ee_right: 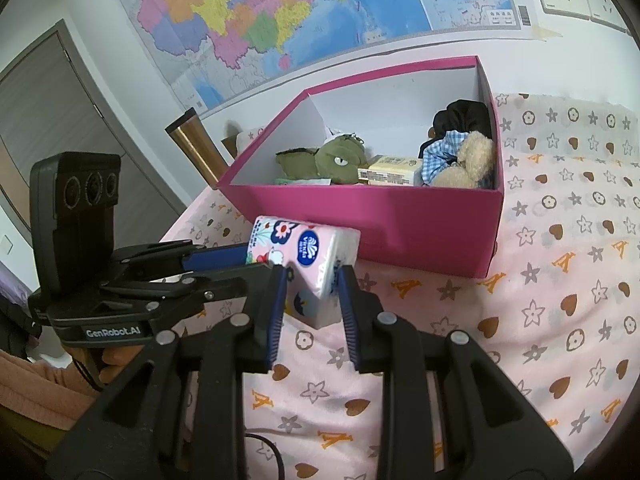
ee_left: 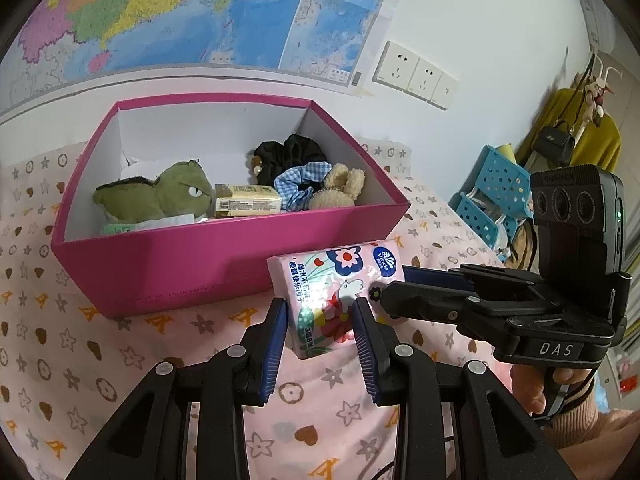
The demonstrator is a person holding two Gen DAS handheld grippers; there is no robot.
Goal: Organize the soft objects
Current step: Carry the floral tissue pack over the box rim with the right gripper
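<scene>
A pink floral tissue pack [ee_left: 334, 288] is held above the pink patterned bedspread, just in front of the magenta box [ee_left: 180, 272]. My left gripper [ee_left: 320, 316] is shut on its lower part. My right gripper [ee_right: 312, 280] is shut on the same pack [ee_right: 308, 252] from the other side; it also shows in the left wrist view [ee_left: 396, 284]. The box [ee_right: 400, 216] holds a green plush [ee_left: 160, 196], a yellow tissue pack [ee_left: 248, 200], a black scrunchie [ee_left: 288, 152], a blue checked scrunchie [ee_left: 296, 180] and a tan plush [ee_left: 340, 188].
The box stands against a white wall with a map [ee_left: 180, 12] and sockets [ee_left: 416, 74]. Blue perforated baskets [ee_left: 492, 196] sit off the bed at right. A metal tumbler [ee_right: 196, 148] stands left of the box. A door [ee_right: 60, 120] is at far left.
</scene>
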